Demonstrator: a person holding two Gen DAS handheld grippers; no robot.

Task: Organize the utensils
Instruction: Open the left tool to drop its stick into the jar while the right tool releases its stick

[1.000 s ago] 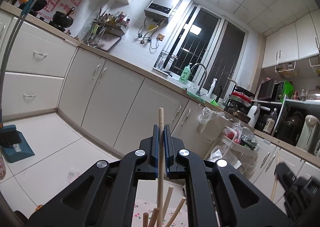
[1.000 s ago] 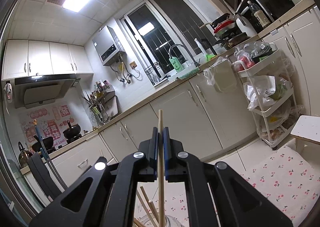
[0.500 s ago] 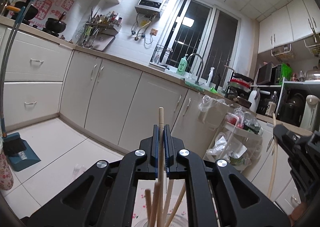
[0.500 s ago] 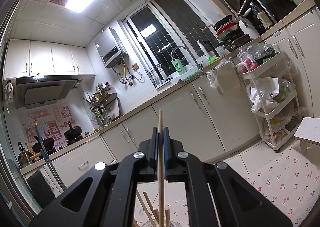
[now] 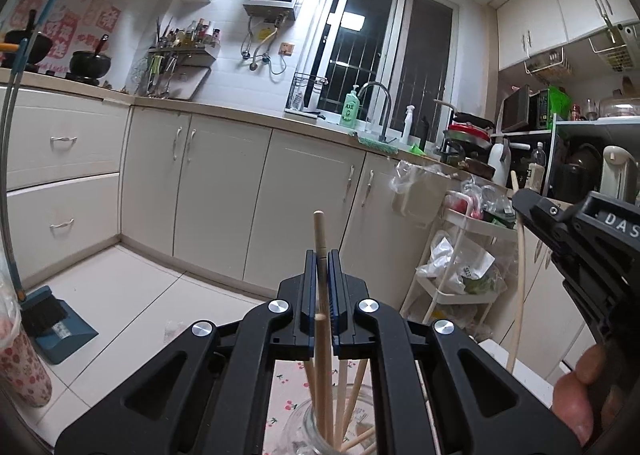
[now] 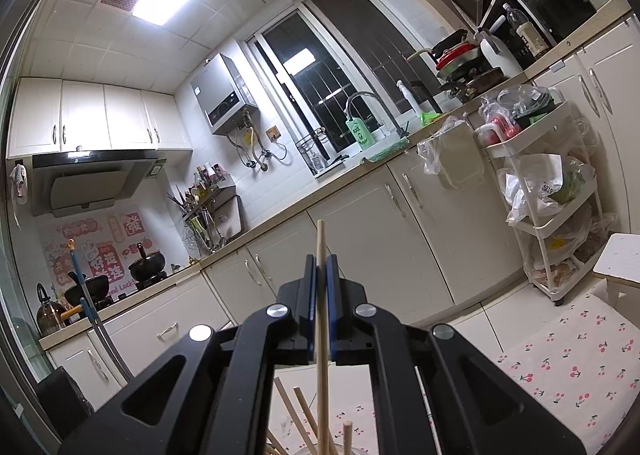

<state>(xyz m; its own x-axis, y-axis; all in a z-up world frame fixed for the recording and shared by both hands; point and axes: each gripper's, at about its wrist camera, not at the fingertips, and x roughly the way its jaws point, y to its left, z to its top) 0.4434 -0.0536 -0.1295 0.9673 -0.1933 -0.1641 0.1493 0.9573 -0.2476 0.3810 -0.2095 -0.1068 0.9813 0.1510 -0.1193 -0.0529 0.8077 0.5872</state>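
- Chopsticks are what I am handling: one wooden chopstick [image 5: 320,239] stands upright, pinched between the pads of my left gripper [image 5: 321,275], its lower end reaching down into a glass jar [image 5: 308,429].
- That jar sits directly below the left gripper on a cherry-print cloth [image 5: 286,395] and holds several other chopsticks [image 5: 352,387] leaning at angles.
- My right gripper [image 6: 320,283] has its pads pressed onto a second chopstick [image 6: 320,251], also upright, its tip poking above the pads.
- From the right wrist view, loose chopstick ends [image 6: 298,407] lean below the gripper; the jar rim is barely visible at the bottom edge.
- In the left wrist view, the right gripper [image 5: 520,201] appears at the right edge, well apart from the jar, with its pale stick [image 5: 518,275] hanging down.
- White cabinets [image 5: 224,199] lie beyond.
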